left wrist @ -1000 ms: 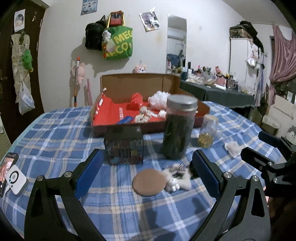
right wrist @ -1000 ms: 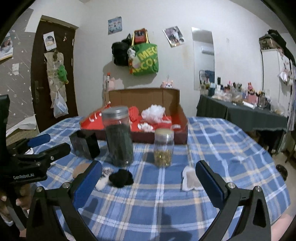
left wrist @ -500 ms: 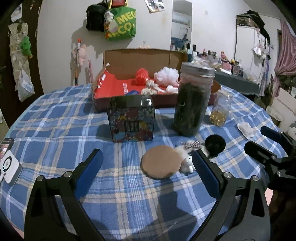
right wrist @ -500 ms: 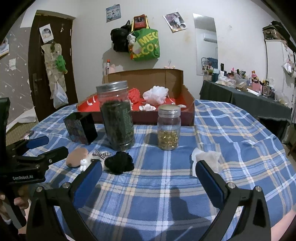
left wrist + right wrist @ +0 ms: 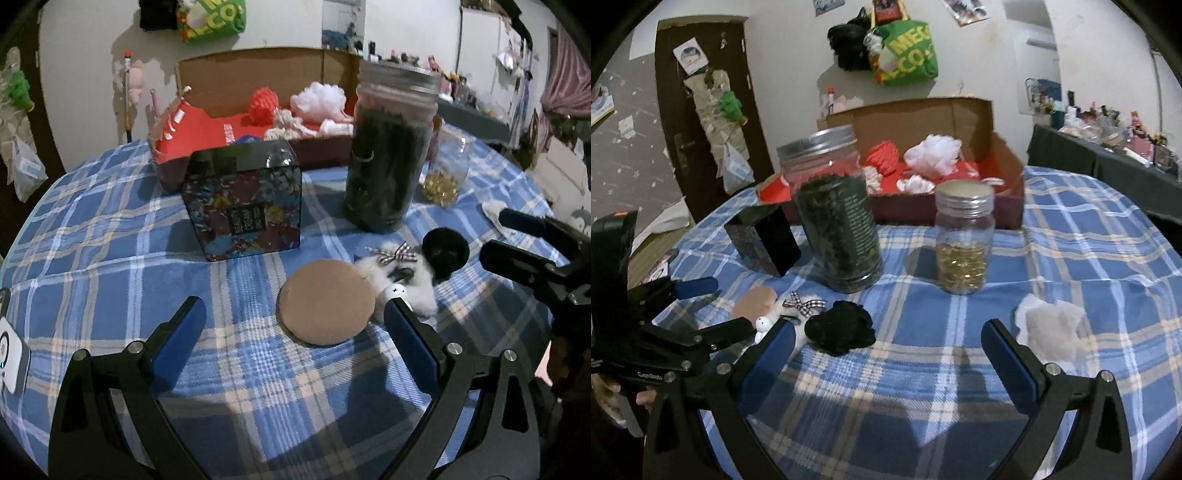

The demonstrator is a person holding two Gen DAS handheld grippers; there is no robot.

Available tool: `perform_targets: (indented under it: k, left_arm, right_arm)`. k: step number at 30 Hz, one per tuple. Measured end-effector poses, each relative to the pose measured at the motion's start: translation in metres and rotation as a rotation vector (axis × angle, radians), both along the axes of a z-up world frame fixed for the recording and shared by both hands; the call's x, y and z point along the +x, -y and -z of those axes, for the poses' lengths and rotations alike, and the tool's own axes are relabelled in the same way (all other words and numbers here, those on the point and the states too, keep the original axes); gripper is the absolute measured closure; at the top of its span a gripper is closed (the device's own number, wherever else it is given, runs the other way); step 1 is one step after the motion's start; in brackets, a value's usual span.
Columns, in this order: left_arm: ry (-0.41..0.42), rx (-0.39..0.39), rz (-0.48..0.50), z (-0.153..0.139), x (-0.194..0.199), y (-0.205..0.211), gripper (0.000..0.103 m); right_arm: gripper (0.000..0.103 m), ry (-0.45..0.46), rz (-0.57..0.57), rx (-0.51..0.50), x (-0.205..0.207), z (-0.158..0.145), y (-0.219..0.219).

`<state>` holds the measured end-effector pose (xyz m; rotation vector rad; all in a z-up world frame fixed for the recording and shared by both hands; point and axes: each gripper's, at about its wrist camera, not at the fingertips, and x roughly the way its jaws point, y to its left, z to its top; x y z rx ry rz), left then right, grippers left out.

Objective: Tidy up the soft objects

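Round tan pad, flat and soft-looking, at lower centre of the left view, touching a white plush toy with a checked bow; black fuzzy ball just beside. Crumpled white cloth at lower right, apart. Left tool spread wide, empty; right tool likewise. Open plaid desk toward the right edge. Two jars, one tin, one cardboard box behind.
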<state>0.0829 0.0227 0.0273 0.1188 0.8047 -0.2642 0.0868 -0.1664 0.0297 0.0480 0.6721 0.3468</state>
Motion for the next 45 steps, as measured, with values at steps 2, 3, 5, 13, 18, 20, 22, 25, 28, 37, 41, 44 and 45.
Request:
perform_targets:
  k: [2,3,5,13,18,20,22,25,28,37,41,44,45]
  left_arm:
    - [-0.01,0.01,0.008,0.002,0.002,0.002,0.005]
    - [-0.015,0.014,0.017,0.002,0.003,0.004,0.005]
    - [-0.025,0.024,0.029,0.004,0.005,0.006,0.005]
    - [-0.031,-0.035,0.113,0.005,0.004,0.007,0.053]
    - [-0.004,-0.023,0.105,0.003,-0.004,0.008,0.059]
    - [0.005,-0.034,0.1,0.0,-0.006,0.007,0.059]
    - [0.019,-0.054,0.101,-0.006,-0.008,0.006,0.059]
    - [0.049,-0.054,0.107,-0.015,-0.011,0.008,0.059]
    - [0.069,-0.059,0.121,-0.022,-0.014,0.013,0.059]
    - [0.076,-0.067,0.125,-0.024,-0.015,0.017,0.059]
    - [0.078,-0.068,0.115,-0.024,-0.016,0.014,0.059]
    - [0.079,-0.069,0.103,-0.024,-0.017,0.01,0.059]
    - [0.08,-0.069,0.095,-0.024,-0.016,0.008,0.059]
  right_arm:
    - [0.005,-0.016,-0.02,-0.007,0.004,0.002,-0.004]
    - [0.007,-0.027,-0.033,-0.01,0.007,0.004,-0.007]
    - [0.01,-0.043,-0.054,-0.015,0.012,0.006,-0.011]
    - [0.06,-0.095,-0.116,0.0,0.023,0.016,-0.021]
    - [0.063,-0.047,-0.105,-0.005,0.012,0.013,-0.021]
    - [0.063,-0.043,-0.101,0.007,0.009,0.012,-0.019]
    - [0.063,-0.034,-0.092,0.018,0.005,0.01,-0.017]
    - [0.063,-0.016,-0.084,0.024,0.001,0.005,-0.015]
    - [0.063,0.002,-0.078,0.023,-0.002,0.001,-0.015]
    - [0.063,0.01,-0.077,0.028,-0.004,-0.002,-0.017]
    - [0.063,0.01,-0.066,0.024,-0.004,0.0,-0.016]
    - [0.063,0.01,-0.056,0.029,-0.006,0.0,-0.011]
    - [0.063,0.01,-0.05,0.03,-0.006,0.0,-0.009]
